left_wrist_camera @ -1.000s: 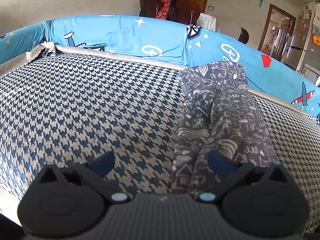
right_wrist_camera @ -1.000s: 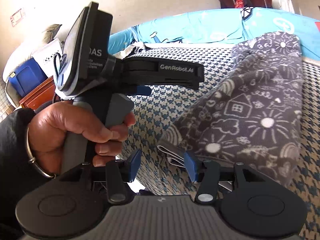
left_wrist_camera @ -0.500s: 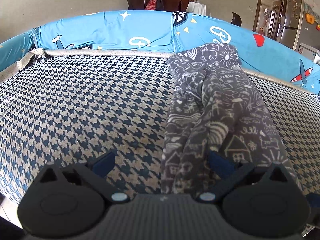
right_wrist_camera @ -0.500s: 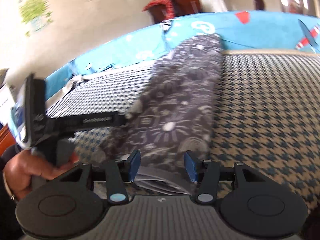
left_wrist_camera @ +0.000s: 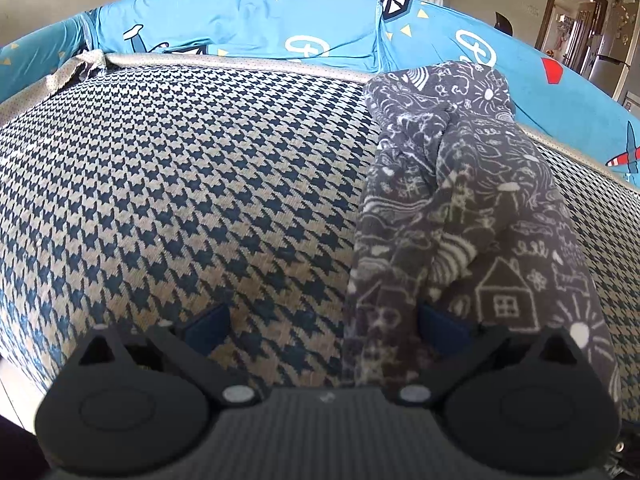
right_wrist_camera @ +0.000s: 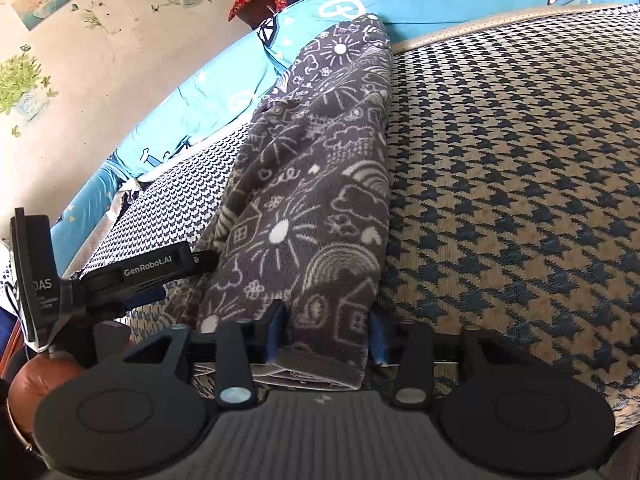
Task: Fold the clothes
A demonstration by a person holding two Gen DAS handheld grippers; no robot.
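Houndstooth sofa seat (left_wrist_camera: pixel 180 184) carrying a grey doodle-print garment (right_wrist_camera: pixel 316 184), folded into a long strip.

Its near end lies between the closing blue pads of the right hand-held gripper (right_wrist_camera: pixel 326 330); the left hand-held gripper (left_wrist_camera: pixel 320 320) is spread, its right pad on the cloth's left edge. A shallow bite could let layers slip and unfold. Blue cartoon-print cushions (left_wrist_camera: pixel 240 24) back the seat; beyond is a doorway.
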